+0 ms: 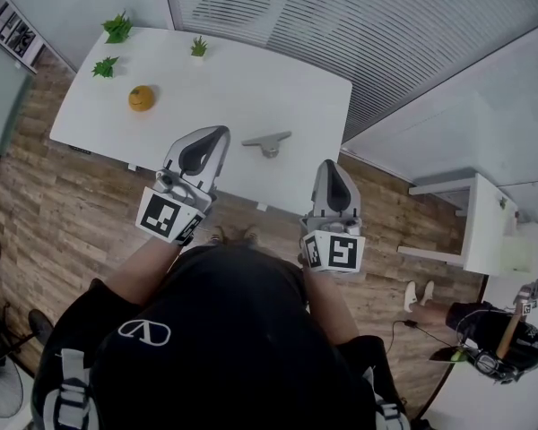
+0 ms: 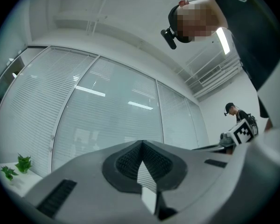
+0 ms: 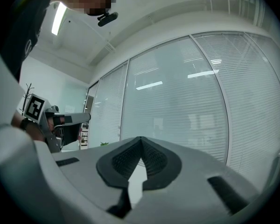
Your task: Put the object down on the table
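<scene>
Left gripper (image 1: 217,134) is pinched shut with nothing in it. The right gripper (image 1: 331,165) matches it, jaws together on air. Both hover in the lower middle of the head view, at the near edge of the desk (image 1: 251,79).

So the grey T-shaped piece (image 1: 267,141) looks to us like the object, and it's already lying on the desk. It sits at the centre of the head view, just above and between the two grippers, touching neither. We'd call it rigid: a flat bar on a stubby round foot, probably light, and smooth enough to slip. If we had to lift it again, we'd close across the narrow bar near the foot, not on the tapered ends.

Further out, upper left, there's an orange round thing (image 1: 142,98), with little green plants (image 1: 117,27) beyond it. At the lower right, another person (image 1: 493,334) is on the wooden floor (image 1: 54,213).
</scene>
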Demonstrator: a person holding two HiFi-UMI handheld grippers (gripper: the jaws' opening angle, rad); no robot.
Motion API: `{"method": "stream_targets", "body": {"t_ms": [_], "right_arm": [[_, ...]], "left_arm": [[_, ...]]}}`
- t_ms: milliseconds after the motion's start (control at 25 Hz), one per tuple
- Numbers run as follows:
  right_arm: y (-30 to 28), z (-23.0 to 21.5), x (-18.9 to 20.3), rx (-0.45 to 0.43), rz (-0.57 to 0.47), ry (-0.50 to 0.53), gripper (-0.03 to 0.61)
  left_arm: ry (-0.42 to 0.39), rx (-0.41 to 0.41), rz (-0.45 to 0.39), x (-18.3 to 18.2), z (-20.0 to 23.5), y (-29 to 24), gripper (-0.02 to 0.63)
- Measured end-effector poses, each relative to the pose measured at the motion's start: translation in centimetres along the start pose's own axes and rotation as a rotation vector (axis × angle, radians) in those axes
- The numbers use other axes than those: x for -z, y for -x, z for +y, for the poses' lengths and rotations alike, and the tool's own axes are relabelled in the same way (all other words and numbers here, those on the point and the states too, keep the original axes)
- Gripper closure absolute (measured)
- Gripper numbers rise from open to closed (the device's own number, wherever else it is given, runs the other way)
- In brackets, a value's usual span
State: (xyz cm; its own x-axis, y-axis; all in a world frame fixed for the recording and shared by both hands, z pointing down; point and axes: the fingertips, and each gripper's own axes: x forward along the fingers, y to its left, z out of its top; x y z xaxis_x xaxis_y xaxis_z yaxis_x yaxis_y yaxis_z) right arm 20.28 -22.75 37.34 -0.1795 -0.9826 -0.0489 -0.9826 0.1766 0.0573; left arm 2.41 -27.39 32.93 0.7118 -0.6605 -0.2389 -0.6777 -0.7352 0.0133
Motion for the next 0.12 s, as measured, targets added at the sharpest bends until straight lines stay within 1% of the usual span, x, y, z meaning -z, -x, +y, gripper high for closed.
{"method": "stream_targets", "body": {"t_ms": [120], "right_arm": [[0.12, -0.11, -0.15, 0.0, -0.004, 0.004, 0.575]], "left_arm": [[0.003, 0.014, 0.039, 1.28, -0.22, 0.43, 0.609]]}}
